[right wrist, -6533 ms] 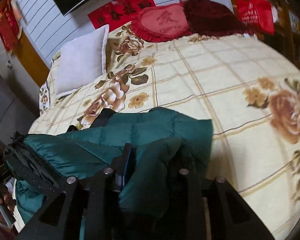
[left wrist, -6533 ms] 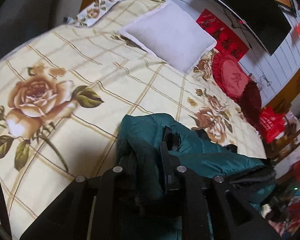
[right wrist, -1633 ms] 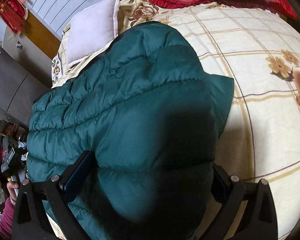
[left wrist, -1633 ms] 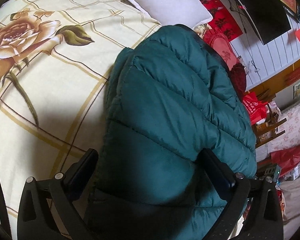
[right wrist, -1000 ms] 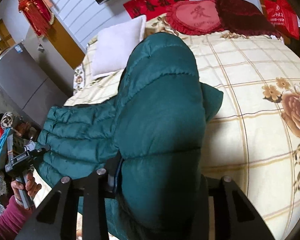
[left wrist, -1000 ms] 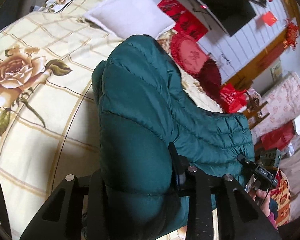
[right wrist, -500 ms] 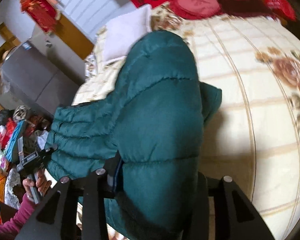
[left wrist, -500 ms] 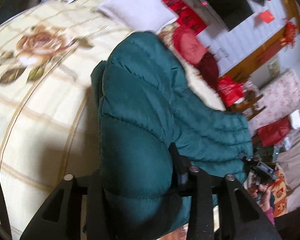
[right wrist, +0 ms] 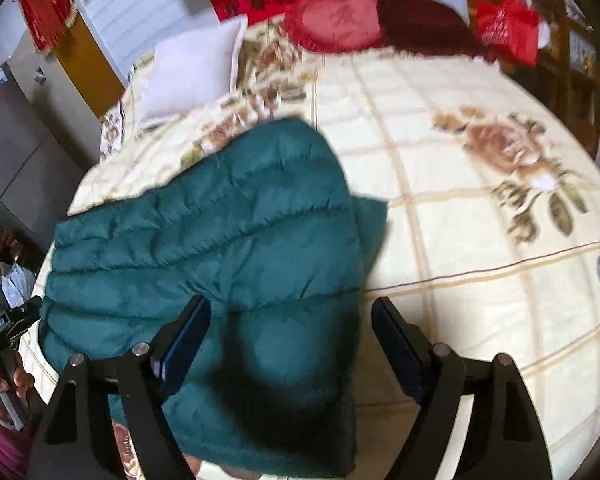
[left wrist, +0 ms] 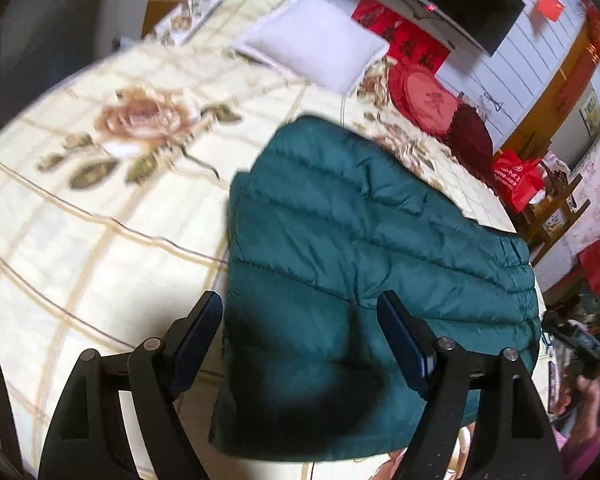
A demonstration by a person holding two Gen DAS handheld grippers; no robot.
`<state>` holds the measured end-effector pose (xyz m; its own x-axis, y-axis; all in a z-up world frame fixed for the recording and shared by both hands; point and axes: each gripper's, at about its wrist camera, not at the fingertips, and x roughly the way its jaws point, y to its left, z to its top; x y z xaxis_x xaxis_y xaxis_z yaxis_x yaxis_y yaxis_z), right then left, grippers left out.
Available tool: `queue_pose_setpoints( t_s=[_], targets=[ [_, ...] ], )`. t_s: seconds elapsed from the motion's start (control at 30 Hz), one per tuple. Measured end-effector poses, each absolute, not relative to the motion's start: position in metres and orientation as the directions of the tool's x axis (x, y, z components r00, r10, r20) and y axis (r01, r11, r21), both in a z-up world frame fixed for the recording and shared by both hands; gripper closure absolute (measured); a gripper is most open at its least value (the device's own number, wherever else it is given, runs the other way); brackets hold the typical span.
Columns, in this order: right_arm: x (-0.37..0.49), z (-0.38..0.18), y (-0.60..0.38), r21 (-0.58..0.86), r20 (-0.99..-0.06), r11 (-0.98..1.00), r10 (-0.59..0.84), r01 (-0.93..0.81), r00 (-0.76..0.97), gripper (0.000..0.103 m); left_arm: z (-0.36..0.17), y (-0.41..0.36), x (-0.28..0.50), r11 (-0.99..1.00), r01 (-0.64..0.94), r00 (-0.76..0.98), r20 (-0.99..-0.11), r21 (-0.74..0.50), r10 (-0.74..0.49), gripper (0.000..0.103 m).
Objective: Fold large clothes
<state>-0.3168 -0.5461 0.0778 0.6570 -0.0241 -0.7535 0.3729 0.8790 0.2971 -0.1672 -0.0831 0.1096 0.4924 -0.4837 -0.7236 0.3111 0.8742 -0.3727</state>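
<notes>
A dark teal quilted puffer jacket (left wrist: 352, 248) lies folded flat on the cream, rose-printed bedspread (left wrist: 80, 240), near the bed's front edge. It also shows in the right wrist view (right wrist: 228, 252). My left gripper (left wrist: 300, 328) is open and empty, hovering above the jacket's near left end. My right gripper (right wrist: 290, 332) is open and empty above the jacket's near right end. Neither gripper touches the jacket.
A white pillow (left wrist: 316, 44) and red cushions (left wrist: 424, 96) lie at the head of the bed. A red bag (left wrist: 516, 176) and wooden furniture stand beside the bed. The other hand-held gripper (right wrist: 4, 328) shows at the left edge of the right wrist view.
Both grippers were shut on the jacket half a second ago; now both have opened and pulled back. The jacket has dropped flat on the bed.
</notes>
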Motion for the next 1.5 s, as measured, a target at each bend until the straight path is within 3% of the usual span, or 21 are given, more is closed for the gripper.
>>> queue_pose_setpoints(
  t_s=[0.23,0.97,1.5],
  targets=[
    [-0.343,0.105,-0.514,0.251,-0.716,0.908,-0.059,0.336,0.695,0.018,0.127,-0.089,-0.202,0.900,0.323,0.559,-0.708,-0.293,-0.431,0.040],
    [-0.360,0.086,-0.388,0.144,-0.697,0.958,-0.081,0.250,0.712,0.012,0.111,-0.152,-0.286,0.915,0.390,0.590,-0.735,-0.103,-0.334,0.040],
    [-0.365,0.086,-0.361,0.076,-0.685,0.969,-0.122,0.237,0.718,0.009,0.113,-0.157,-0.312,0.928,0.370,0.641,-0.710,-0.045,-0.290,0.040]
  ],
)
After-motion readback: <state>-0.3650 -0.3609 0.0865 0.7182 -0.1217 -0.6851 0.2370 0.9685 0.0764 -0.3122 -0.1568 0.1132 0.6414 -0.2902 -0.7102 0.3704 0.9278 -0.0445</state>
